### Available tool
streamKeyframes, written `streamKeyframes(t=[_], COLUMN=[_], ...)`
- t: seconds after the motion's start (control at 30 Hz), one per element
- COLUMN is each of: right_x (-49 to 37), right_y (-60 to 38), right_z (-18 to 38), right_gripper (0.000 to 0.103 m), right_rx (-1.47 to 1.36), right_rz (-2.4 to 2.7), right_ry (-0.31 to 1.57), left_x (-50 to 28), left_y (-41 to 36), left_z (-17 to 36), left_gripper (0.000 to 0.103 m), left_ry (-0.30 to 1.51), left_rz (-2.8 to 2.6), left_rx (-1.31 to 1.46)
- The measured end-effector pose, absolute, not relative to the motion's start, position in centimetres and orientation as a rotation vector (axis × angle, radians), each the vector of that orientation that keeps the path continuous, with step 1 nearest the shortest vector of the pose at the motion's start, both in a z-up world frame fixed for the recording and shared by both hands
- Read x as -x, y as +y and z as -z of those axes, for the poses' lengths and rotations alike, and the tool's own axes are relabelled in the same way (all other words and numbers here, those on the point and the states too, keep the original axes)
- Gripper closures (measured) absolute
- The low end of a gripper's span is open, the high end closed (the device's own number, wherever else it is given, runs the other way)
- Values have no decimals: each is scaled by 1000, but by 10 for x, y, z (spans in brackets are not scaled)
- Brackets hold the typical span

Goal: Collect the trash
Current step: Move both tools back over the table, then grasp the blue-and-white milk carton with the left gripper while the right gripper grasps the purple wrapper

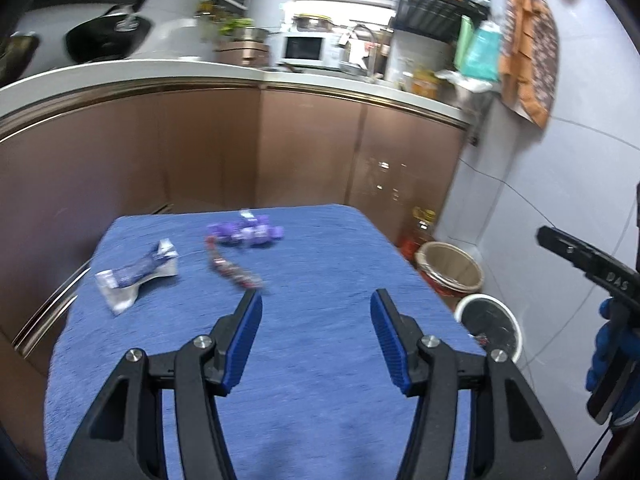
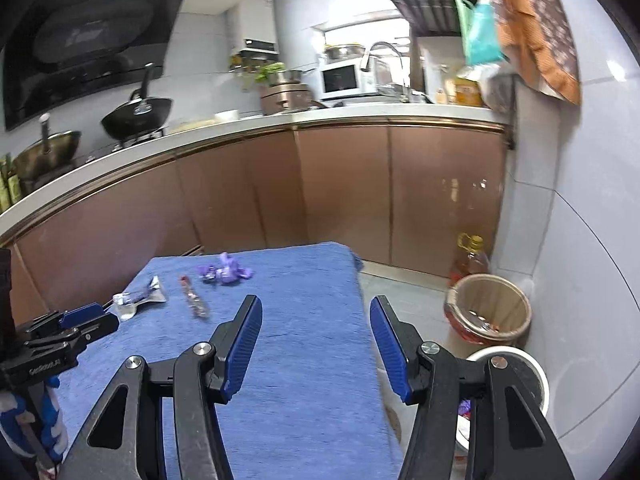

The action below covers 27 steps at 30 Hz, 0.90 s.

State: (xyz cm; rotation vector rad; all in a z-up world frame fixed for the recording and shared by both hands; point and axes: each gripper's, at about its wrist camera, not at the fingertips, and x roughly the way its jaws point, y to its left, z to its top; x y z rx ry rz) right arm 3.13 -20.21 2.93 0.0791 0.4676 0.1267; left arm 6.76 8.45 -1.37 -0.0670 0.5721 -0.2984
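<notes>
Three pieces of trash lie on the far part of a blue-clothed table (image 1: pixel 304 360): a silver-blue wrapper (image 1: pixel 136 276) at left, a thin dark red wrapper (image 1: pixel 232 268) in the middle, and a crumpled purple wrapper (image 1: pixel 248 232) at the back. They also show in the right wrist view: silver-blue wrapper (image 2: pixel 140 294), red wrapper (image 2: pixel 194 300), purple wrapper (image 2: pixel 226 272). My left gripper (image 1: pixel 316 308) is open and empty above the cloth, short of the trash. My right gripper (image 2: pixel 316 312) is open and empty over the table's right edge. A white-rimmed bin (image 2: pixel 536 376) stands on the floor at right.
A tan bucket (image 2: pixel 488 308) and an oil bottle (image 2: pixel 472 256) stand on the floor by the white wall at right. Copper-fronted kitchen cabinets (image 2: pixel 340 188) run behind the table, with pans, a microwave and a sink on the counter.
</notes>
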Motion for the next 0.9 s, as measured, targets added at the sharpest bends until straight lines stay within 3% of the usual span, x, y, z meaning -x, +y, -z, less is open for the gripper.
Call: streamKeyframes(t=[0.4,0.9], right_x=[-64,-172], right_y=[-155,-139], right_z=[-15,25], right_gripper=[50,51], right_rx=[-35,-57], right_rz=[-217,-386], right_ry=[519,618], left_x=[-84,-206], left_y=[185,189], left_z=[37,41], left_gripper=[44,44], left_ry=[608,698], left_rz=[127,116], left_rx=[143,124])
